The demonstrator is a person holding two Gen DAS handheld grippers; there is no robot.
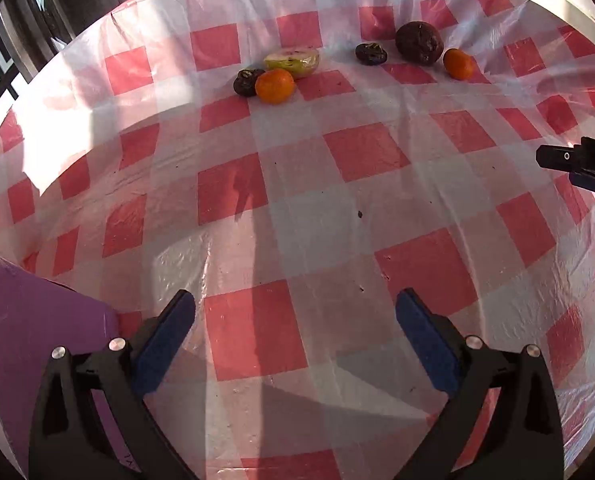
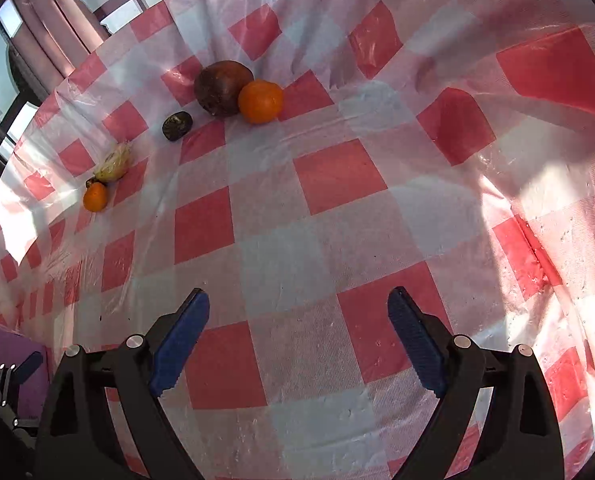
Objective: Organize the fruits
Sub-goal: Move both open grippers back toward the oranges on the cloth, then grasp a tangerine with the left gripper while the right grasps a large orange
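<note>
Fruits untouched on checked cloth; both grippers' jaws spread, empty

Table covered by a red-and-white checked plastic cloth, creased and glossy. Left wrist view, upper centre: wrapped pear half, touching an orange mandarin and a small dark wrinkled fruit. Upper right: second small dark fruit, large dark round fruit, second mandarin. Lower left: purple sheet at the cloth's edge.
</note>
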